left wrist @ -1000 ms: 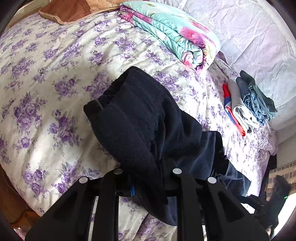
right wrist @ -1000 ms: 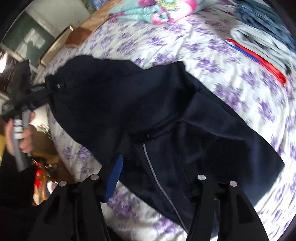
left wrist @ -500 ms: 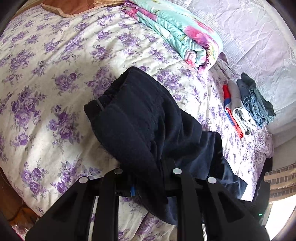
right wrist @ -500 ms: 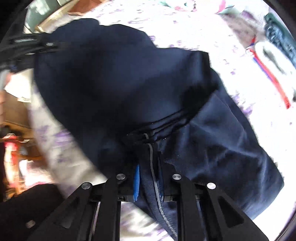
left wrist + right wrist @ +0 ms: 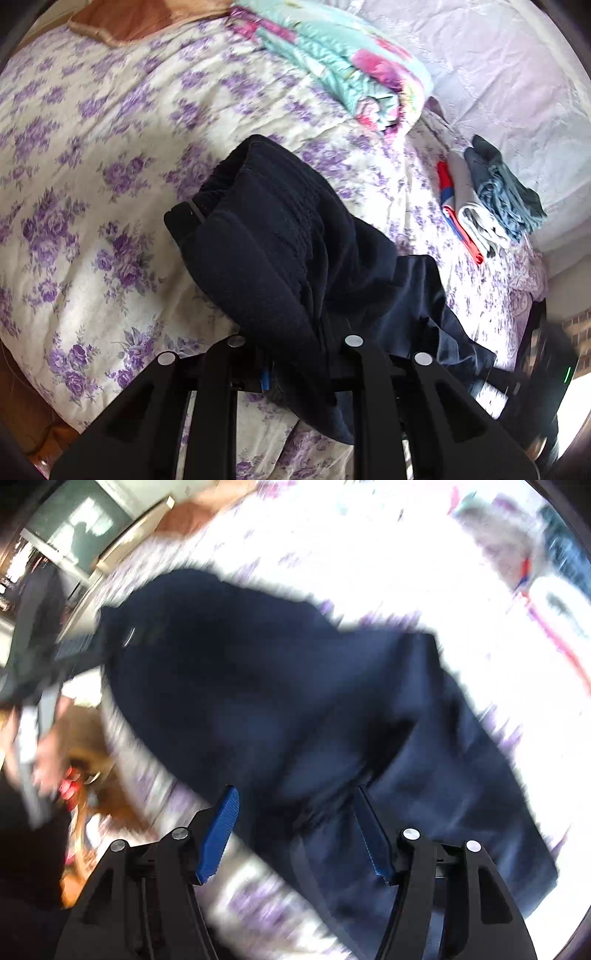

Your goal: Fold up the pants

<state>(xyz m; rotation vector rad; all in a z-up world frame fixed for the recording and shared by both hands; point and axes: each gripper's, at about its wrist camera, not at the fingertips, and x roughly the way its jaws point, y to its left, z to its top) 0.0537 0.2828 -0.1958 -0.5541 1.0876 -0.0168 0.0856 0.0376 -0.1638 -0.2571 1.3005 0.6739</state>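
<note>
Dark navy pants [image 5: 295,236] lie bunched on the purple-flowered bedspread [image 5: 92,155]. My left gripper [image 5: 291,354] is shut on a thick fold of the pants near their waistband and holds it up off the bed. In the right wrist view the pants [image 5: 280,701] spread across the middle, blurred by motion. My right gripper [image 5: 295,830] is open, its blue pads [image 5: 218,830] apart over the pants' fabric, gripping nothing. The left gripper and the hand holding it show blurred at the far left of that view.
A folded floral quilt [image 5: 343,62] lies at the back of the bed. A stack of folded clothes [image 5: 491,203], blue, white and red, sits at the right. A brown pillow [image 5: 140,18] lies at the far top. The bed's edge runs along the lower left.
My right gripper was shut on the pants half a second ago and has now opened and let go. My left gripper keeps its hold; its view has shifted slightly.
</note>
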